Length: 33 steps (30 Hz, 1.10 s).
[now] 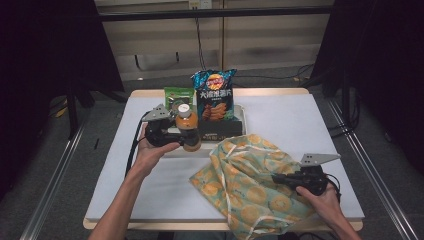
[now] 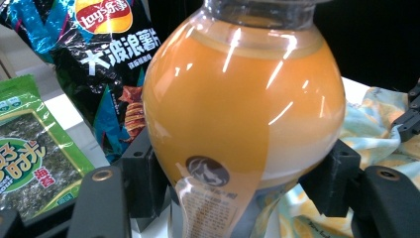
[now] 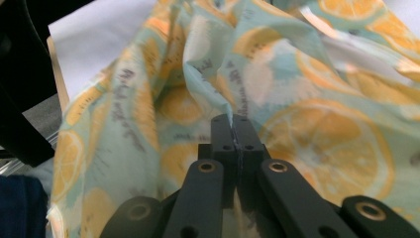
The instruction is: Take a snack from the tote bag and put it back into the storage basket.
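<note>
1. At the near edge of the white shallow tray (image 1: 240, 131), the left gripper (image 1: 172, 136) has its black jaws clamped on both sides of the round-bellied clear plastic bottle of orange juice (image 1: 187, 131). The left gripper view shows the pads pressed into the lower curve of the bottle's belly (image 2: 242, 114), just above the paper label.
2. Near the table's front right, the right gripper (image 1: 282, 179) is closed on a fold of the mint-green drawstring cloth bag printed with orange slices (image 1: 245, 185). In the right gripper view the jaws meet with a thin ridge of this fabric (image 3: 208, 94) pinched between them.
3. Judging from this, the step in hand is carrying the bottle across to the bag, which lies crumpled on the white table top (image 1: 280, 107), just right of the tray.
4. To do it well, keep the bottle upright. The belly is smooth and curved, so it could slide upward out of the pads if it tilts.
5. Lift it straight up clear of the tray before moving sideways, so it does not knock the black-and-blue foil bag of potato chips (image 1: 215, 97) standing close behind it, or the green seaweed snack packet (image 1: 176, 95).
6. The bag's mouth cannot be made out, so the right gripper should raise its pinched fold to open a gap before the bottle arrives.
</note>
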Each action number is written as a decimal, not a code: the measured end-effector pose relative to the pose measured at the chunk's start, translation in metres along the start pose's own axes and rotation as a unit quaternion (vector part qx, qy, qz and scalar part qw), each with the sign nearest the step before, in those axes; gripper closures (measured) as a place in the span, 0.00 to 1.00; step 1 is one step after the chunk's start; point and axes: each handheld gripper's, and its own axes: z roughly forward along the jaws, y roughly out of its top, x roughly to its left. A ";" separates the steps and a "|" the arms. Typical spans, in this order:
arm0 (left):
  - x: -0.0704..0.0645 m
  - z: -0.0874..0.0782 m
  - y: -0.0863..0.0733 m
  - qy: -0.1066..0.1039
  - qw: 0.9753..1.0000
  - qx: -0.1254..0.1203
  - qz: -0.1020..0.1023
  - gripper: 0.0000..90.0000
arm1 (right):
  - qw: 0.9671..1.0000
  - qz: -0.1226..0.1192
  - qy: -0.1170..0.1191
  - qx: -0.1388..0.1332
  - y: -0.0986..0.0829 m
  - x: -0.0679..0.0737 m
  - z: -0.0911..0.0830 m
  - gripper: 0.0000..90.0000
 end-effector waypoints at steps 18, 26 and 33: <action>0.011 -0.006 -0.004 0.015 1.000 -0.001 -0.008 0.39 | 0.998 0.028 -0.051 -0.017 -0.021 -0.017 -0.028 0.86; 0.020 -0.010 -0.004 0.027 1.000 -0.003 -0.010 0.39 | 0.997 0.016 -0.065 -0.048 -0.009 -0.006 -0.027 0.54; 0.029 -0.013 -0.006 0.033 0.999 -0.001 -0.013 0.39 | 0.994 0.013 -0.082 -0.066 -0.003 -0.002 -0.026 0.40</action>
